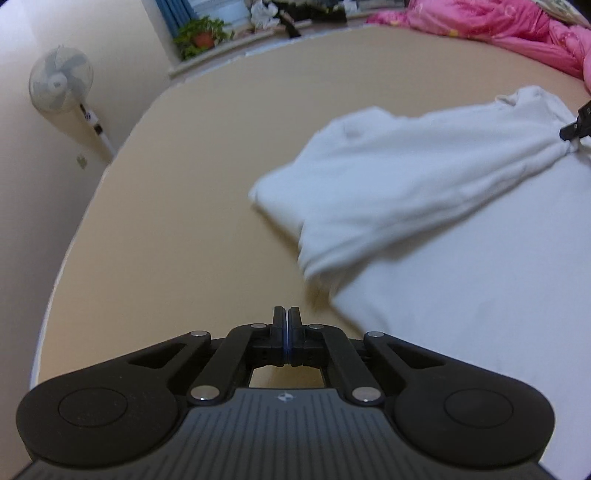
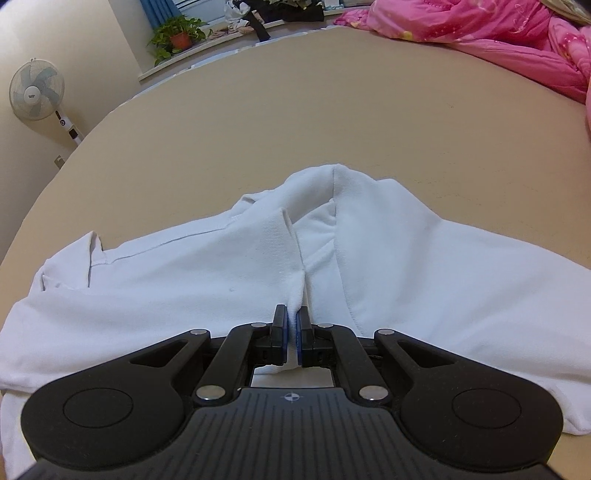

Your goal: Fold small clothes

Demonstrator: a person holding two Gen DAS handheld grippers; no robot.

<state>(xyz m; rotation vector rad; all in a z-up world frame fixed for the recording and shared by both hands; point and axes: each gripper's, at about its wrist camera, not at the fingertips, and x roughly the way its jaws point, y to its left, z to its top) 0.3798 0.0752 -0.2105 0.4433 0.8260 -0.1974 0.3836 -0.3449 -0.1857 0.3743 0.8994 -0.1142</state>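
A white garment lies partly folded on a tan bed surface, and the job looks only midway: one side, a sleeve-like flap, is already laid across the body of the cloth, while the rest sprawls wide and loose, with edges and corners not yet squared. The right gripper is pinched on a ridge of the garment's fabric near its closer edge, the cloth bunched up between the blue-lined pads and pulled into a small peak; from the left wrist view its black tip shows at the garment's far corner. The left gripper sits just beside the garment's edge, over bare tan surface, its jaws pressed flat together with nothing between them. Both tools angle downward toward the bed, the right one low over the cloth, the left one off to the garment's side and apart from it. What remains, judging by the lie of the cloth, is to carry the gripped section over, bring in the other side and flatten the bundle. Beyond the garment, a pink quilt is heaped at the far end of the bed, a potted plant stands on the sill past it, and a pedestal fan stands by the wall.
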